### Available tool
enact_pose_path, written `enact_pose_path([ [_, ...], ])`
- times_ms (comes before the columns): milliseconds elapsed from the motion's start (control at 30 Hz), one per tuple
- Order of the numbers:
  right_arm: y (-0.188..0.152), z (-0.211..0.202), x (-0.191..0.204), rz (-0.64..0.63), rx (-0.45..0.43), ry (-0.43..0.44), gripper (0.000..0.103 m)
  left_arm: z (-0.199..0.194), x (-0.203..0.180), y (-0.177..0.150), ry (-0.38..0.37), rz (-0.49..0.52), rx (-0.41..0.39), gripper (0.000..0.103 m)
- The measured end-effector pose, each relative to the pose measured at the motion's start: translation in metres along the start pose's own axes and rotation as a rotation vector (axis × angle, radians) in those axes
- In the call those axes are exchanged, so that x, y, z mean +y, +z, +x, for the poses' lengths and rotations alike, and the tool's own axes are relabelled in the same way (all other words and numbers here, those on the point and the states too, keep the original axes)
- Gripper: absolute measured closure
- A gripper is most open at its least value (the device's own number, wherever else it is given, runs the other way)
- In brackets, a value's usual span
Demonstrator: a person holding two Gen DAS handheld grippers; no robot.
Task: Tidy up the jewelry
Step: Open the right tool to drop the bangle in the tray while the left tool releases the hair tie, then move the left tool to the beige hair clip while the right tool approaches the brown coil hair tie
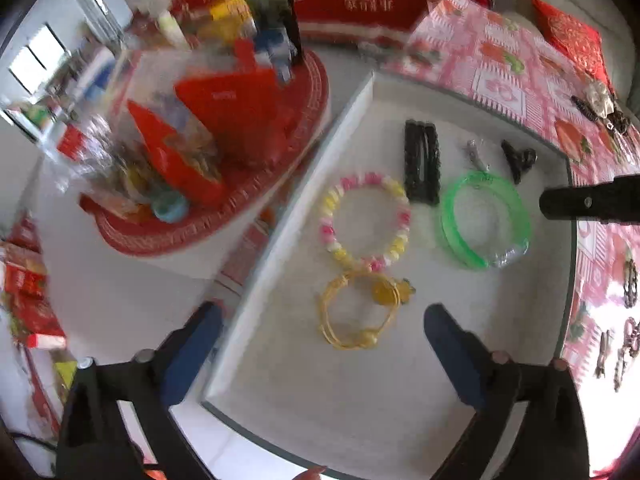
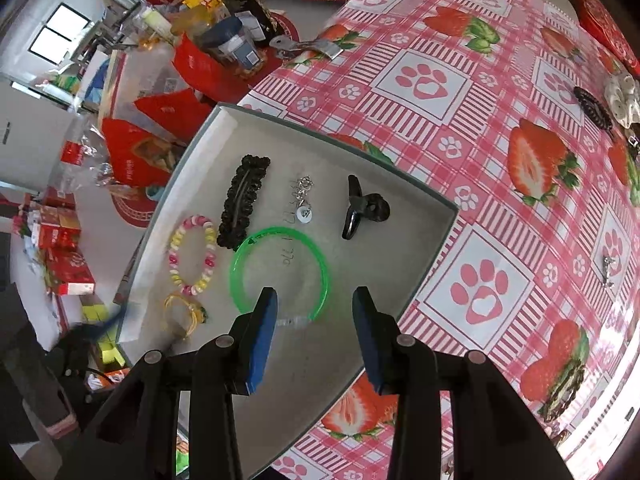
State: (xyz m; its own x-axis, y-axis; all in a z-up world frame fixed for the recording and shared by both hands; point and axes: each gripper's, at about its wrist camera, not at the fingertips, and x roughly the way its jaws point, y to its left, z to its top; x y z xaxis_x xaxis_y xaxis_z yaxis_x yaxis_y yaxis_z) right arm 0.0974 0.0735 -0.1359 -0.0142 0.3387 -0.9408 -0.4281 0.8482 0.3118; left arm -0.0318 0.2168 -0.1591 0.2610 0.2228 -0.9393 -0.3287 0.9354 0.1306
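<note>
A grey tray (image 1: pixel 360 420) (image 2: pixel 408 216) holds a pink-yellow bead bracelet (image 1: pixel 364 222) (image 2: pixel 193 255), a yellow cord bracelet (image 1: pixel 360 312) (image 2: pixel 185 312), a green bangle (image 1: pixel 486 220) (image 2: pixel 280 272), a black snap clip (image 1: pixel 422 162) (image 2: pixel 244 200), silver earrings (image 1: pixel 476 156) (image 2: pixel 302 202) and a black claw clip (image 1: pixel 518 158) (image 2: pixel 362 208). My left gripper (image 1: pixel 320 326) is open above the yellow cord bracelet. My right gripper (image 2: pixel 314 304) is open over the tray beside the green bangle's near edge; its tip shows in the left wrist view (image 1: pixel 592 202).
The tray lies on a pink strawberry tablecloth (image 2: pixel 500 120). More hair clips and jewelry lie on the cloth at right (image 1: pixel 628 312) (image 2: pixel 592 106). A red basket of packets (image 1: pixel 208 152) stands on a lower table left of the tray.
</note>
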Motion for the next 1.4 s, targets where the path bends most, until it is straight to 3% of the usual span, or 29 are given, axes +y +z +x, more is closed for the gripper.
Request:
enact_pose_path([
  [267,-0.007,-0.009,-0.008,0.028,-0.013,0.022,0.060,-0.008,-0.009,0.008,0.030,0.052,-0.001,0.000],
  [400,-0.011,-0.015,-0.015,0.059,-0.027,0.036,0.047,-0.014,-0.018,0.010,0.045,0.075,0.003,0.000],
  [533,-0.022,-0.027,-0.033,0.111,-0.045,0.049,0.035,-0.013,-0.033,0.014,0.010,0.113,0.029,0.000],
  [667,-0.036,-0.038,-0.058,0.172,-0.066,0.038,0.032,-0.024,-0.059,0.020,-0.041,0.178,0.021,0.000],
  [700,-0.040,-0.041,-0.065,0.189,-0.071,0.035,0.023,-0.026,-0.065,0.021,-0.050,0.192,0.018,0.000],
  [1033,-0.105,-0.080,-0.153,0.416,-0.120,-0.074,0.021,-0.051,-0.143,0.028,-0.186,0.342,0.001,0.000],
  [1400,-0.207,-0.093,-0.218,0.707,-0.115,-0.191,0.021,-0.065,-0.215,-0.003,-0.315,0.524,0.032,0.000],
])
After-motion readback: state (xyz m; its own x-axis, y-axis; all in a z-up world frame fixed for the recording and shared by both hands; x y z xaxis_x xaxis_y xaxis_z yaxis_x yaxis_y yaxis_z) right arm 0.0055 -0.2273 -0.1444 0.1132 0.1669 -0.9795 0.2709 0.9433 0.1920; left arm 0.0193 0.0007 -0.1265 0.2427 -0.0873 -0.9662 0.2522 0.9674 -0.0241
